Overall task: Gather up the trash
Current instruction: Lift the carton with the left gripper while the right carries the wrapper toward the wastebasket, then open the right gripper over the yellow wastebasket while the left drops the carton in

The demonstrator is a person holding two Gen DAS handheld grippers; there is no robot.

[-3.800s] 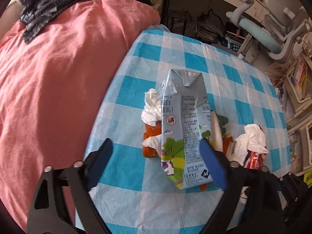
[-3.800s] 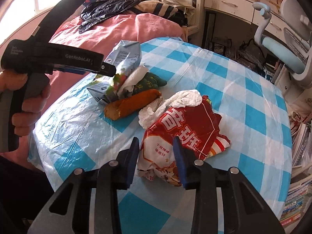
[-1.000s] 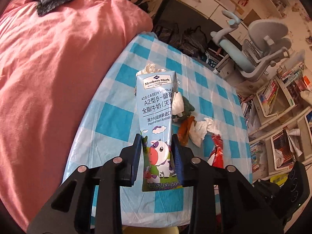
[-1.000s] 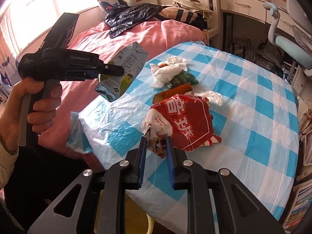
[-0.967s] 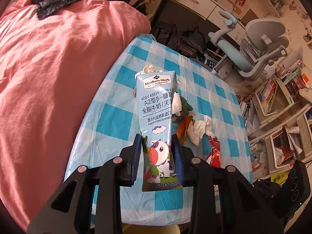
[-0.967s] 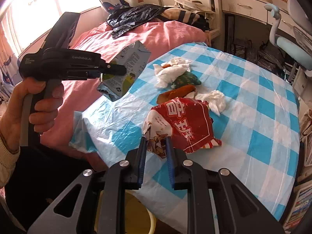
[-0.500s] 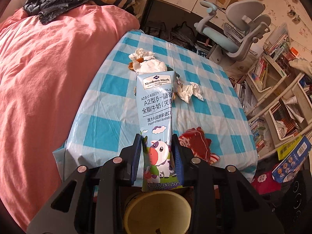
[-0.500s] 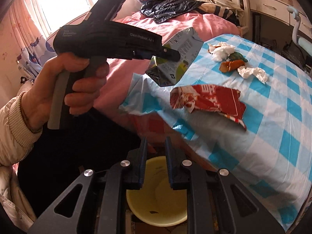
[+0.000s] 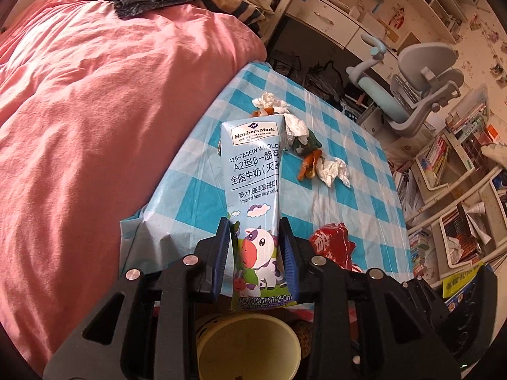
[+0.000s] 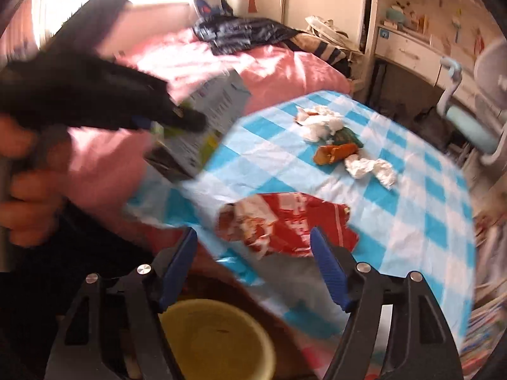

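Black left hand-held gripper [image 9: 256,250] clamps milk carton [image 9: 254,190]; right hand-held gripper [image 10: 253,264] just opened, seemingly empty.

Left claw [image 9: 256,253] clamped on milk carton [image 9: 253,190] — yellow bin [image 9: 248,345] below.

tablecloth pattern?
Blue-and-white checked plastic tablecloth; clearest in the left wrist view.

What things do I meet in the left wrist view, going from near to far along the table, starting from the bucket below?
Yellow bucket → milk carton held in the left gripper → red snack wrapper → crumpled white tissue → orange wrapper → green wrapper → far white tissue.
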